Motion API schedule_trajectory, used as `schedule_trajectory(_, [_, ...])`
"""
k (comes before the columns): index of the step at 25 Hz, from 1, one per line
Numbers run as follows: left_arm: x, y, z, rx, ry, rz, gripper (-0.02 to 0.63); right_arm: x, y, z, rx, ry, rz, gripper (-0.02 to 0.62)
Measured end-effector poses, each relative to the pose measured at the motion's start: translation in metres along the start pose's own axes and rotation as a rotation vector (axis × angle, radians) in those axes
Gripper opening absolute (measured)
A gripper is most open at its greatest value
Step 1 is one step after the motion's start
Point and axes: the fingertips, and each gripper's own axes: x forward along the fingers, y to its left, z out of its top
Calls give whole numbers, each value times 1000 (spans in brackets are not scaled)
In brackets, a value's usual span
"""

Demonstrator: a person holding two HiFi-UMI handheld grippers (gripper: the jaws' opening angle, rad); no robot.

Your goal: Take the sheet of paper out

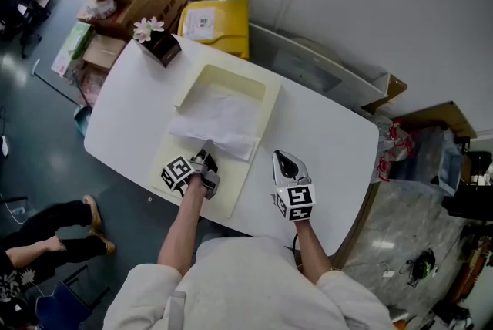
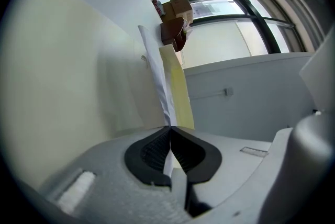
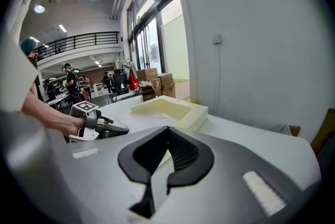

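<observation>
Two claws: left claw [image 1: 205, 164] clenched on the near edge of the sheet of paper [image 1: 219, 120]; right claw [image 1: 282, 159] closed, holding nothing.
Paper: lies across the open cream box [image 1: 266, 93] on the bench [image 1: 331, 139].
Progress: gripped, I judge; lifting away is left.
Arms: both reach forward, tilted slightly down.

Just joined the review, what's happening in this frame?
A person works at a white table with tongs in each hand. The left tongs are shut on the near edge of the sheet of paper, which lies partly over the shallow cream box. The right tongs, shut and empty, are held over the table beside it.
</observation>
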Motion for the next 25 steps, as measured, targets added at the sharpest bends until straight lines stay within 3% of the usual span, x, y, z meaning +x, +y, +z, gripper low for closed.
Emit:
schedule_trajectory(12, [-46, -42, 4, 40, -37, -115, 6, 0, 29, 12, -33, -21, 34, 2])
schedule_trajectory(20, [-61, -78, 26, 148, -72, -193, 6, 1, 45, 22, -58, -43, 49, 2])
schedule_trajectory(25, [-68, -104, 37, 162, -86, -246, 5, 0, 54, 29, -70, -56, 51, 2])
